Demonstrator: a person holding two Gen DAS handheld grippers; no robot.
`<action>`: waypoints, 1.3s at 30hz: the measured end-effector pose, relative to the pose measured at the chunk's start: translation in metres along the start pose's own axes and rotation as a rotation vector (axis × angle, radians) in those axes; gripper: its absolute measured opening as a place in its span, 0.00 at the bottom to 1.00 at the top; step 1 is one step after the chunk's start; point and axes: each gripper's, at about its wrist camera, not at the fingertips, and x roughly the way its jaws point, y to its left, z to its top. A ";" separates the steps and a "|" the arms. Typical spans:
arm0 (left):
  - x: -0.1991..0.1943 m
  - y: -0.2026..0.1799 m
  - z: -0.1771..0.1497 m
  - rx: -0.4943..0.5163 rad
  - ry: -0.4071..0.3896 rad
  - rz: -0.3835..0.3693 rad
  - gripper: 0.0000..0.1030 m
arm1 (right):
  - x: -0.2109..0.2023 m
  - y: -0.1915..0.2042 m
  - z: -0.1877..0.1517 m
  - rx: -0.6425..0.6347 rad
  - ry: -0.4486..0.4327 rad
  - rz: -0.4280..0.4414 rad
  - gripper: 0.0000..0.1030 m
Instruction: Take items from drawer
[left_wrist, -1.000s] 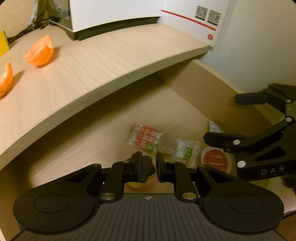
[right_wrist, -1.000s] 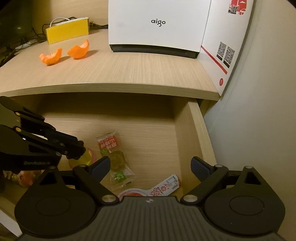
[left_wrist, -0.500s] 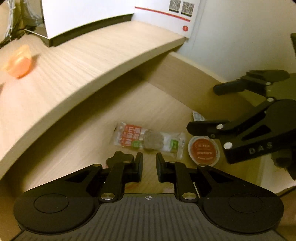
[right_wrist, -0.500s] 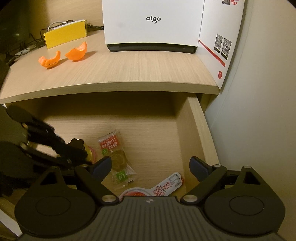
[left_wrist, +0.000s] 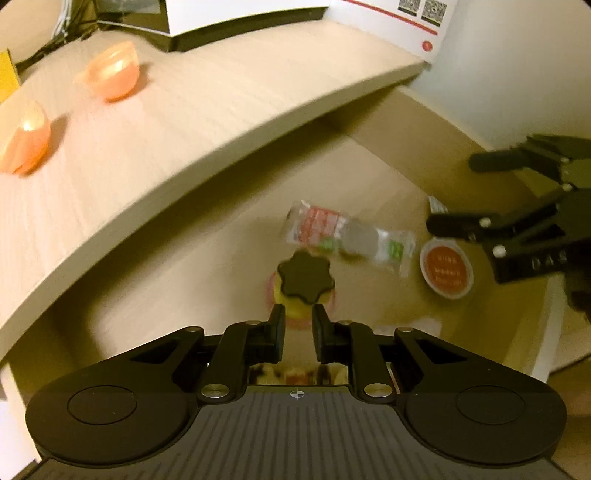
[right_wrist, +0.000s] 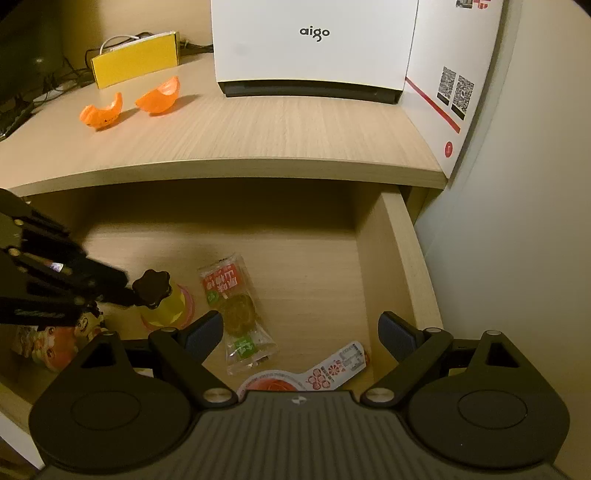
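The drawer stands pulled out under the bench, and both grippers hang over it, tilted down.

The left gripper is over the drawer's left part. Its fingers are drawn close, with only a narrow slit between them, and nothing shows clamped in that slit. Just ahead of the tips stands a small yellow pot with a black star-shaped knob on top. In the right wrist view the tips seem to meet the knob, but whether they truly touch it I cannot tell.

The right gripper is over the front right part of the drawer, its fingers spread wide and grasping nothing. Below them, on the drawer floor, lies a clear snack packet with a red label, just right of the pot. Nearer the front lies a round cup with a red lid, its peel tab pointing to the drawer's right wall. At the far left front lies a colourful pack, partly hidden.

On the bench lie two pieces of orange peel, with a yellow box behind them and a white box to the right.
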 end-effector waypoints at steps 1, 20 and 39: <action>0.000 0.000 -0.001 0.006 -0.005 0.001 0.18 | 0.000 0.000 0.000 -0.001 0.000 0.000 0.89; 0.018 -0.022 0.017 0.111 -0.111 -0.060 0.26 | 0.001 0.003 0.000 -0.014 0.000 -0.016 0.89; 0.036 -0.013 0.006 0.091 -0.112 -0.012 0.28 | 0.001 0.008 -0.001 -0.040 0.014 -0.021 0.89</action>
